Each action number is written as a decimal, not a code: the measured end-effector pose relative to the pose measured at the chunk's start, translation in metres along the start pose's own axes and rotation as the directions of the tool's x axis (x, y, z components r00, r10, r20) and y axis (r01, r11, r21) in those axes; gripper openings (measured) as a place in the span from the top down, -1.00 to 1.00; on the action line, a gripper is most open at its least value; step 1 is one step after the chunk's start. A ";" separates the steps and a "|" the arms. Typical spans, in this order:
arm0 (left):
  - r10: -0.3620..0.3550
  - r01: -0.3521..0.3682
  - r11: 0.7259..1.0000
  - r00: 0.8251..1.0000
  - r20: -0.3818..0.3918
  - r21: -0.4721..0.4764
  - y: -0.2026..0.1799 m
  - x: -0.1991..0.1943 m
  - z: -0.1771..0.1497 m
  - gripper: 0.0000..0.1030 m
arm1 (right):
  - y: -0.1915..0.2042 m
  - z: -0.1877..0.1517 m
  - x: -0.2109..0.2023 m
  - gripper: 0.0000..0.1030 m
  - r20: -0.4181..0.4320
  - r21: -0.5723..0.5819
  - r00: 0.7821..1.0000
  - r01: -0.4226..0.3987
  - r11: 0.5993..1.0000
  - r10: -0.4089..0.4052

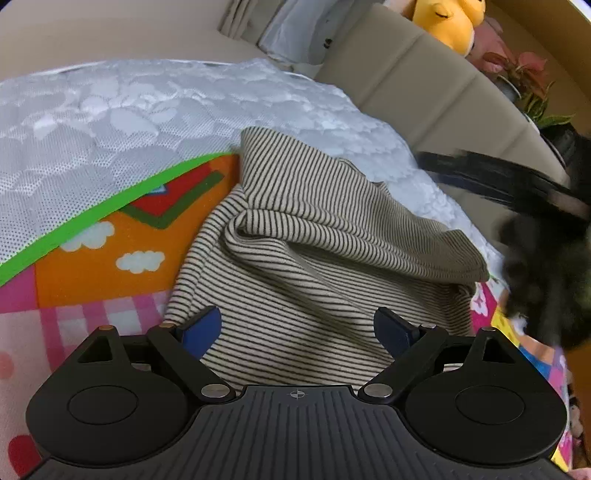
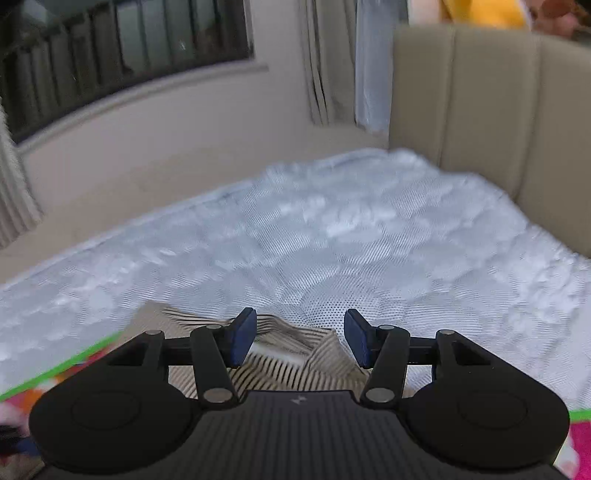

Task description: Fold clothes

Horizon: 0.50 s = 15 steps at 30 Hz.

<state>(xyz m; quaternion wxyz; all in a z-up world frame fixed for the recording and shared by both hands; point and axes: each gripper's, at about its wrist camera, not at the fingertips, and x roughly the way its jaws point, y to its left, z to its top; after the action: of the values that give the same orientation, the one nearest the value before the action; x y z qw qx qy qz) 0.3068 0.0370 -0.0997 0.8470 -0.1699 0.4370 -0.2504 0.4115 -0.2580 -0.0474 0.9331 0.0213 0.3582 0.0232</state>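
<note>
In the left wrist view, a colourful play mat (image 1: 122, 236) with a green border, orange field and white clouds lies on the left, spread on the bed (image 1: 110, 122), which has a white textured cover. To the right of the orange part lies the striped garment (image 1: 295, 251), cream with thin dark stripes. It is crumpled, and one part is folded over itself so that a thick fold runs across its upper right side. The left gripper (image 1: 301, 328) hovers over the near edge of this garment with its jaws spread wide, grasping nothing; the blue pads (image 1: 205, 326) are well apart. Further right, a dark blurred shape (image 1: 543, 266) is at the edge of the garment; I cannot tell what it is. Behind it stands the beige headboard (image 1: 424, 85), with a yellow plush toy (image 1: 447, 18) on top.

In the right wrist view, the window (image 2: 122, 48) is at the upper left and the curtain (image 2: 332, 62) near the middle. The right gripper (image 2: 300, 341) is released, its jaws apart, just above a bunched edge of the striped garment (image 2: 284, 354), which lies where the mat meets the white cover. This view is blurred.
</note>
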 end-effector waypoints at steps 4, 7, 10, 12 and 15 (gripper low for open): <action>-0.023 0.023 1.000 1.000 -0.002 -0.014 0.007 -0.004 -0.001 -0.84 | -0.007 -0.014 0.060 -0.06 -0.153 0.014 0.988 -0.007 1.000 0.009; -0.019 0.019 1.000 1.000 -0.002 -0.001 0.008 -0.002 0.003 -0.84 | -0.003 -0.017 0.054 0.69 -0.121 -0.013 0.992 -0.037 0.999 0.035; -0.022 0.022 1.000 1.000 -0.001 -0.003 0.009 0.001 0.007 -0.85 | 0.006 -0.011 0.037 0.86 -0.062 -0.074 0.998 -0.032 0.997 0.027; -0.024 0.024 1.000 1.000 -0.001 -0.002 0.009 -0.001 0.007 -0.85 | 0.011 -0.005 0.015 0.88 -0.008 -0.066 0.998 -0.069 0.995 0.069; -0.016 0.016 1.000 1.000 0.025 -0.002 0.013 -0.012 0.009 -0.85 | 0.019 -0.003 -0.038 0.89 0.042 -0.064 0.989 -0.140 0.988 0.143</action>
<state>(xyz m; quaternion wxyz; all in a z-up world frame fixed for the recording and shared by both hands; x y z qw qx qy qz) 0.3118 0.0549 -0.0928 0.8503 -0.1772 0.4251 -0.2545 0.3808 -0.2416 -0.0232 0.9374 0.0189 0.3331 0.0997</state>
